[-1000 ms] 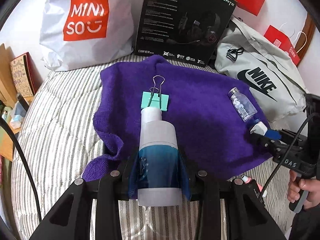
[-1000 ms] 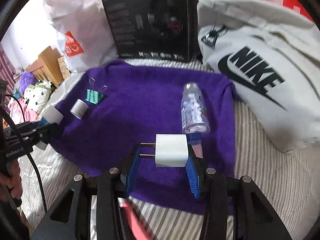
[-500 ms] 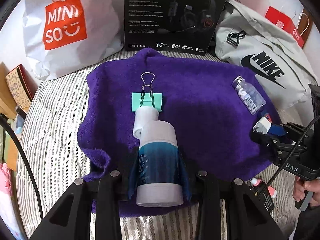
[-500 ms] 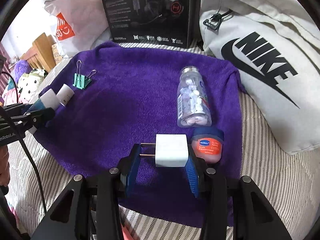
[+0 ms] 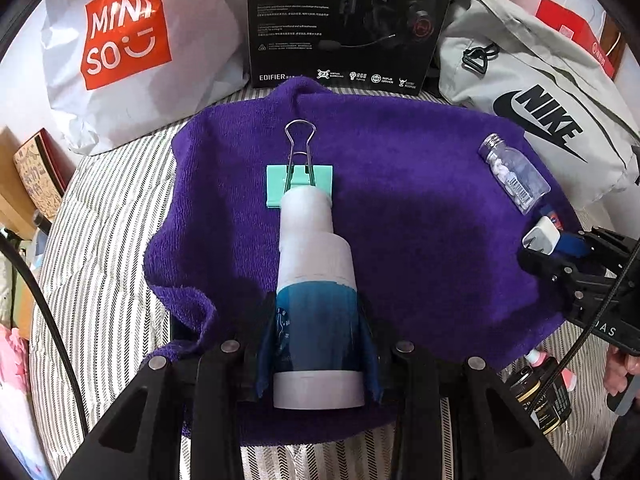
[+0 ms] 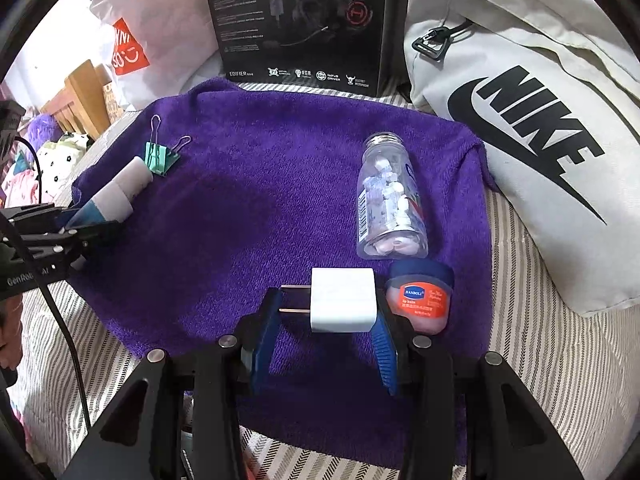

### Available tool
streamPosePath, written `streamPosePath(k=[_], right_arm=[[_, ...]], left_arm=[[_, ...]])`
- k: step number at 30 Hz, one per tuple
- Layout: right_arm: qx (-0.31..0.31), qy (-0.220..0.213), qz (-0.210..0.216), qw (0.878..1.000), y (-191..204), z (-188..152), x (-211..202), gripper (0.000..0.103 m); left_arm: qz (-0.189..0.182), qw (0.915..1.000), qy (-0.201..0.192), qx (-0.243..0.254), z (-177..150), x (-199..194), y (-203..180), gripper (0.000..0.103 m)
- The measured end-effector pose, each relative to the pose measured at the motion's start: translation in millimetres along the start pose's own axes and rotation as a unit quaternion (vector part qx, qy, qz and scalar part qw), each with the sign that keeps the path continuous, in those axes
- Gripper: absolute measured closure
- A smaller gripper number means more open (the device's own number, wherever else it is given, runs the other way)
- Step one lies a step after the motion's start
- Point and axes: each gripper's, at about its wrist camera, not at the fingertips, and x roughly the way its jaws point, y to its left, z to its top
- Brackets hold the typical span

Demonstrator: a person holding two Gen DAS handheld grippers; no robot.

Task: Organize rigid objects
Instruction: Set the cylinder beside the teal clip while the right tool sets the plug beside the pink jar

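My left gripper [image 5: 316,320] is shut on a white bottle with a blue label [image 5: 312,264], held low over the purple towel [image 5: 420,208]. Its cap points at a mint binder clip [image 5: 300,184] and overlaps the clip's near edge; I cannot tell whether they touch. My right gripper [image 6: 328,312] is shut on a white charger plug [image 6: 343,299], prongs against the left pad, just above the towel [image 6: 260,200]. A lip balm jar [image 6: 420,296] sits right of the plug, and a clear pill bottle [image 6: 390,200] lies beyond. The bottle [image 6: 120,192] and clip [image 6: 160,156] are at the left.
A white Miniso bag [image 5: 120,48], a black headset box [image 5: 348,20] and a grey Nike bag [image 5: 540,112] stand along the towel's far edge. The bed has a striped cover [image 5: 100,240]. A dark jar [image 5: 540,388] and a pink-capped tube lie off the towel's near right corner.
My left gripper carried the bottle forward and lower, so its cap now reaches the binder clip. The right gripper kept the plug and tipped slightly, bringing the lip balm jar fully into sight.
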Motion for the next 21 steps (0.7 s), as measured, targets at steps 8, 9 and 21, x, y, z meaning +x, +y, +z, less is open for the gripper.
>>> streamPosePath(k=[8,9,21], right_arm=[[-0.015,-0.001,-0.005,1.0,1.8,-0.6,0.2,0.059],[-0.016,0.0,-0.006,1.0,2.0,-0.5,0.2,0.059],[-0.008,0.041,0.046,0.998,-7.1,1.2,-3.1,0.046]], left_arm=[[0.008,0.9999,-0.003,0.008,-0.5,0.0,-2.3,0.068],[0.006,0.9999,-0.002,0.008,-0.3,0.0,-2.1,0.068],[-0.058,0.998,0.016,-0.019,-4.9,-7.3,1.7,0.037]])
